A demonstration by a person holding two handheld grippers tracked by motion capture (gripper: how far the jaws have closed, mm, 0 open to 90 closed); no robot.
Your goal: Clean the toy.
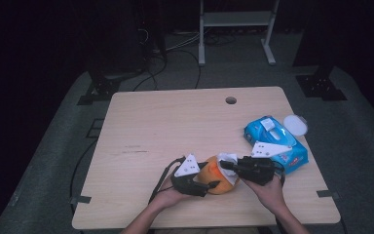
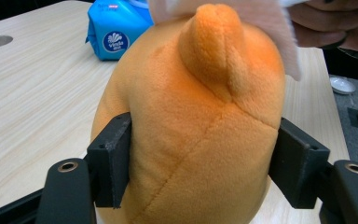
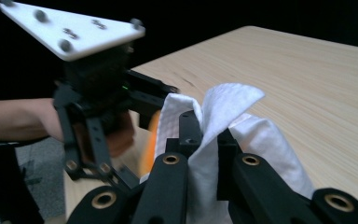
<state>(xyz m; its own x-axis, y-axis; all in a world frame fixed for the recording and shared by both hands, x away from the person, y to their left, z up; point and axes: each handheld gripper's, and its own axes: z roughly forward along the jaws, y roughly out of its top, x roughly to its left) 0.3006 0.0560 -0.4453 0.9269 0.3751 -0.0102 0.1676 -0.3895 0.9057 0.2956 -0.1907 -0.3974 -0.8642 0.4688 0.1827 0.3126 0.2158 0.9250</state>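
Observation:
An orange plush toy (image 1: 213, 176) sits near the table's front edge, and my left gripper (image 1: 209, 185) is shut on it. In the left gripper view the two black jaws press into both sides of the plush toy (image 2: 200, 121). My right gripper (image 1: 226, 165) is shut on a white tissue (image 1: 227, 159), holding it against the top of the toy. The right gripper view shows the tissue (image 3: 223, 135) bunched between the jaws of the right gripper (image 3: 204, 135). The other hand's gripper (image 3: 98, 93) stands just beyond it. A corner of the tissue (image 2: 270, 23) drapes over the toy's top.
A blue pack of tissues (image 1: 275, 143) lies at the table's right side, with a small white round lid (image 1: 295, 125) by its far end. The wooden table (image 1: 165, 126) has a round hole (image 1: 231, 100) near its far edge.

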